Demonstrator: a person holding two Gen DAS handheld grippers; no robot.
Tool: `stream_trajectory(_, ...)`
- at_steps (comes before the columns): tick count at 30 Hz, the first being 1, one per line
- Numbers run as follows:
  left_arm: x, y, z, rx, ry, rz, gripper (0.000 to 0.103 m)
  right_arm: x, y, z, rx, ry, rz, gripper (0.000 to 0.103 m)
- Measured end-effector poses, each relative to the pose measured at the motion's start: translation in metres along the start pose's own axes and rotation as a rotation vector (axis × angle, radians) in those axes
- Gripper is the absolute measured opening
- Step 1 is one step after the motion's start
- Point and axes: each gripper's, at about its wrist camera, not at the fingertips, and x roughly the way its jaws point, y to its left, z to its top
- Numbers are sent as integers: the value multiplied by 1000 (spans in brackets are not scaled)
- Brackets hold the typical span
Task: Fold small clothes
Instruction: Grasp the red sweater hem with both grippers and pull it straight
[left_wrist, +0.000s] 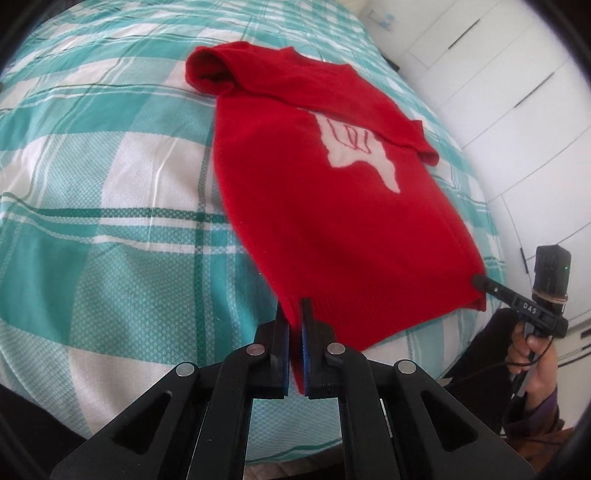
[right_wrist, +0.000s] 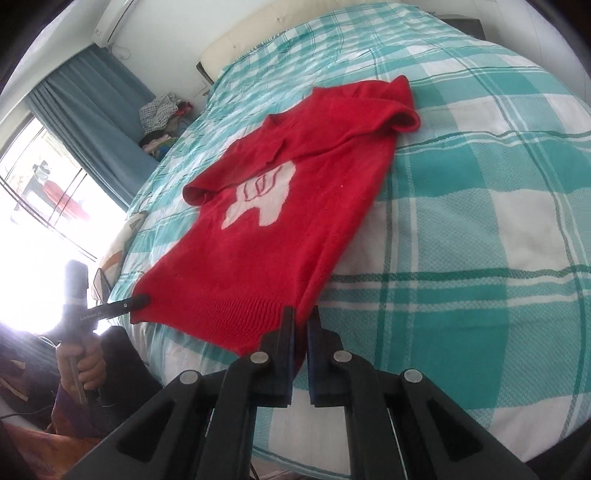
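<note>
A small red sweater (left_wrist: 332, 221) with a white motif (left_wrist: 354, 151) lies flat on the bed, sleeves folded in over its chest. My left gripper (left_wrist: 294, 314) is shut on the near hem corner, red knit pinched between its blue pads. At the hem's other corner, my right gripper (left_wrist: 478, 281) grips the cloth, held by a hand (left_wrist: 532, 350). In the right wrist view the sweater (right_wrist: 266, 258) runs away from me. There my right gripper (right_wrist: 301, 314) is shut on its hem corner, and the left gripper (right_wrist: 142, 298) clamps the far corner.
The bed has a teal and white plaid sheet (left_wrist: 110, 184). White wardrobe doors (left_wrist: 498, 92) stand beside it. On the other side are a bright window with a blue curtain (right_wrist: 92, 110) and a pile of clothes (right_wrist: 162, 118). The person's legs are at the bed's foot.
</note>
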Motion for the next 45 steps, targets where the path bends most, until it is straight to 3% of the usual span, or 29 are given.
stream_trajectory(4, 5, 2, -8, -17, -15, 24, 4, 27, -7, -12, -11, 33, -68, 6)
stream_trajectory(9, 4, 4, -10, -24, -23, 22, 8, 29, -16, -16, 55, 8, -14, 19)
stream_trajectory(11, 6, 0, -10, -9, -28, 44, 3, 38, -17, -19, 62, 45, 13, 19)
stream_trajectory(12, 6, -1, -10, -8, -33, 56, 2, 41, -18, -20, 67, 62, 16, 11)
stream_trajectory(13, 4, -1, -10, -11, -36, 75, 2, 40, -18, -21, 67, 69, -4, 4)
stream_trajectory(17, -8, 5, -16, -21, -32, 151, 1, 12, -16, -24, 15, 57, -157, 3)
stream_trajectory(20, -9, -2, -23, 17, -34, 210, 1, 1, -10, -26, 9, 64, -192, 3)
stream_trajectory(23, 7, 2, -23, 16, -16, 238, 1, 19, -10, -33, -12, 102, -240, 3)
stream_trajectory(26, 15, 8, -24, 10, -23, 231, 2, 39, -25, -37, 34, 117, -233, 2)
stream_trajectory(39, 16, 4, -33, 26, -82, 248, 3, 35, -28, -42, 35, 99, -213, 2)
stream_trajectory(45, 18, -3, -35, 57, -102, 297, 5, 34, -29, -44, 43, 82, -213, 1)
